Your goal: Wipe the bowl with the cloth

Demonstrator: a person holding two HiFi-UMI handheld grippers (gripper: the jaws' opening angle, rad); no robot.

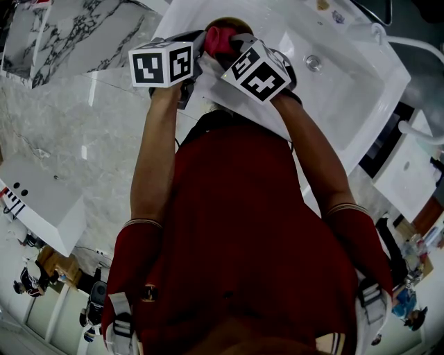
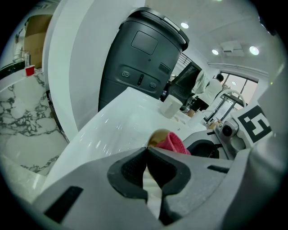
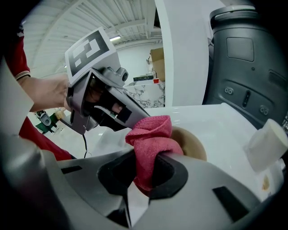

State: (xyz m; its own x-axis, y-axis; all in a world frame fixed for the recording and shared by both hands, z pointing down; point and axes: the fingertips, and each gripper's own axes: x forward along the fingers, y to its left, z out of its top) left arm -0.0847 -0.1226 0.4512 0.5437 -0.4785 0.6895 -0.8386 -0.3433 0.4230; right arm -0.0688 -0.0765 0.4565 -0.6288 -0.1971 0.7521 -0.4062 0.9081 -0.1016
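Note:
A tan bowl (image 1: 225, 25) sits at the near edge of the white counter (image 1: 180, 17), between both grippers. In the left gripper view only its rim (image 2: 156, 137) shows, just past the jaws. My left gripper (image 2: 147, 150) is shut, with the bowl's pale wall pinched between its pads. My right gripper (image 3: 144, 157) is shut on a bunched pink cloth (image 3: 150, 137), which is pressed against the bowl (image 3: 194, 143) and covers most of its inside. In the head view the left gripper (image 1: 196, 48) and the right gripper (image 1: 239, 43) meet at the cloth (image 1: 218, 40).
A dark grey bin (image 2: 139, 58) stands behind the counter. A small white block (image 3: 267, 143) lies to the right on the counter. The sink basin with its drain (image 1: 313, 62) is to the right. Marble surface (image 1: 76, 35) lies to the left. A person (image 2: 211, 87) stands far off.

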